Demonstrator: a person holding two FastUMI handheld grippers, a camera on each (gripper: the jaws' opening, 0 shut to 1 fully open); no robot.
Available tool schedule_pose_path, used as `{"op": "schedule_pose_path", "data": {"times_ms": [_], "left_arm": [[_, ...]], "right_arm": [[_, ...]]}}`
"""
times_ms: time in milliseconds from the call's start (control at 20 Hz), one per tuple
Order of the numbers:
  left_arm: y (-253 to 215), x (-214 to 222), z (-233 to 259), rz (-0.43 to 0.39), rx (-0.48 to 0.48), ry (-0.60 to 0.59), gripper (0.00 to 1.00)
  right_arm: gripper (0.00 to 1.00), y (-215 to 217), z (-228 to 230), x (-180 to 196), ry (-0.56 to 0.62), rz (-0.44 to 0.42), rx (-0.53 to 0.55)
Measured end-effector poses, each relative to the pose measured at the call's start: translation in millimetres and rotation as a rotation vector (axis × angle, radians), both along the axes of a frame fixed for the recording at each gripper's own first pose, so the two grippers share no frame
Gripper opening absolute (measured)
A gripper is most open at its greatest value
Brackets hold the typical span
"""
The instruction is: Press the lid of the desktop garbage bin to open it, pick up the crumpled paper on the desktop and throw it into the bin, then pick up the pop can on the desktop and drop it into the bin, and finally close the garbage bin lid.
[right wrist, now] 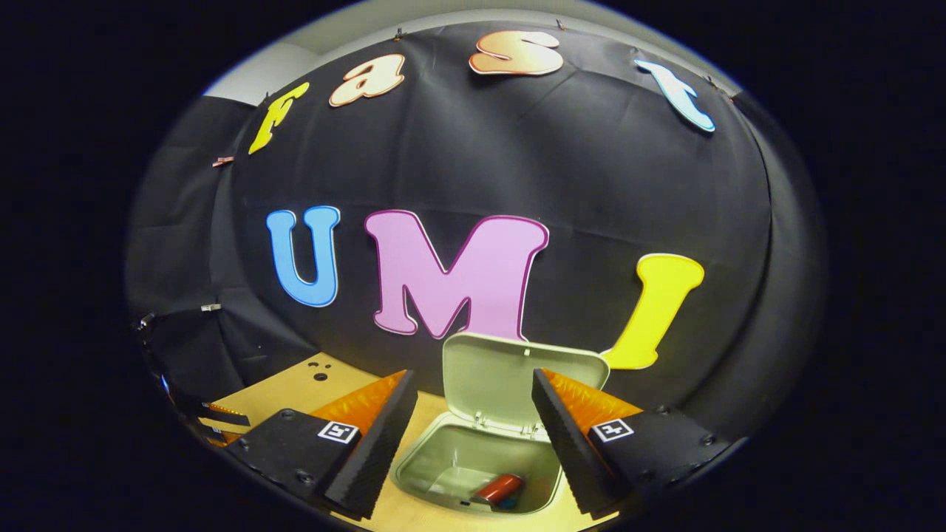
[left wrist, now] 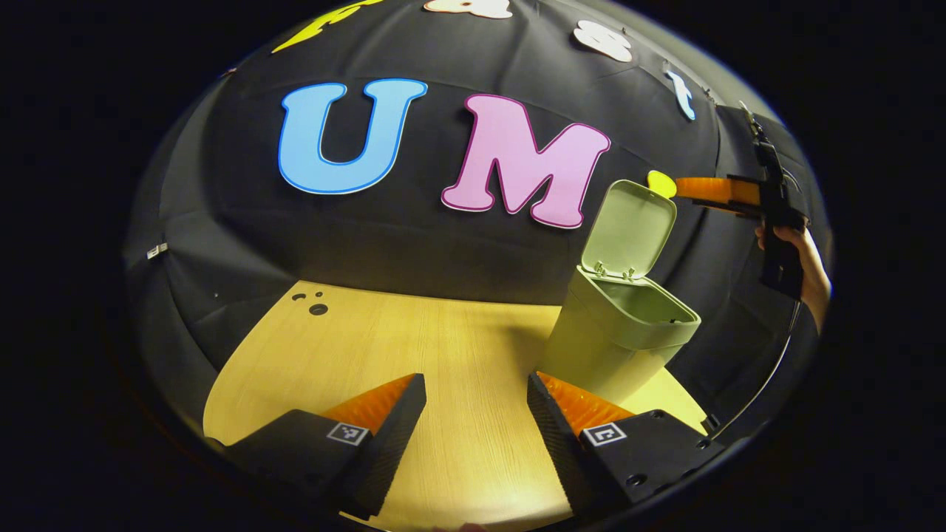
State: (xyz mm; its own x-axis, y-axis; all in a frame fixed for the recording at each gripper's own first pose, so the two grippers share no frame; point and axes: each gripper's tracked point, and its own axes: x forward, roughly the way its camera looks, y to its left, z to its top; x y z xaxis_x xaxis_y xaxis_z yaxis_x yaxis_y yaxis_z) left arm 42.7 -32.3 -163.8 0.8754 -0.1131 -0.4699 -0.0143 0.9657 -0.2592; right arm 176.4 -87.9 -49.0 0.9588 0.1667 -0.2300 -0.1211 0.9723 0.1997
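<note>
- Left claw (left wrist: 473,414): open and empty above the desk (left wrist: 414,347); the bin (left wrist: 617,336) stands ahead to its right.
- Right claw (right wrist: 473,436): open and empty, right over the bin's mouth, can (right wrist: 499,488) inside.
- Lid (right wrist: 517,377) upright just ahead of it, so the right claw is nearer to close it.

Readable text, as I see it from my station: none that I can log.

- Left claw (left wrist: 477,414): a small square black-and-white marker tag on each finger; a coded pattern, no words or numbers.
- Right claw (right wrist: 473,417): the same kind of tag on each finger, also unreadable as text.
- Bin (left wrist: 617,336), can (right wrist: 499,488): no legible label or brand.
</note>
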Motion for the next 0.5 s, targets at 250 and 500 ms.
{"op": "schedule_pose_path", "data": {"times_ms": [250, 500], "left_arm": [[1, -9, -5, 0.004, -0.015, 0.007, 0.9], [2, -20, -8, 0.002, -0.008, 0.011, 0.89]], "right_arm": [[0.98, -13, 19, 35, -0.04, -0.052, -0.024], [0.98, -25, 12, 69, -0.051, -0.124, -0.049]]}}
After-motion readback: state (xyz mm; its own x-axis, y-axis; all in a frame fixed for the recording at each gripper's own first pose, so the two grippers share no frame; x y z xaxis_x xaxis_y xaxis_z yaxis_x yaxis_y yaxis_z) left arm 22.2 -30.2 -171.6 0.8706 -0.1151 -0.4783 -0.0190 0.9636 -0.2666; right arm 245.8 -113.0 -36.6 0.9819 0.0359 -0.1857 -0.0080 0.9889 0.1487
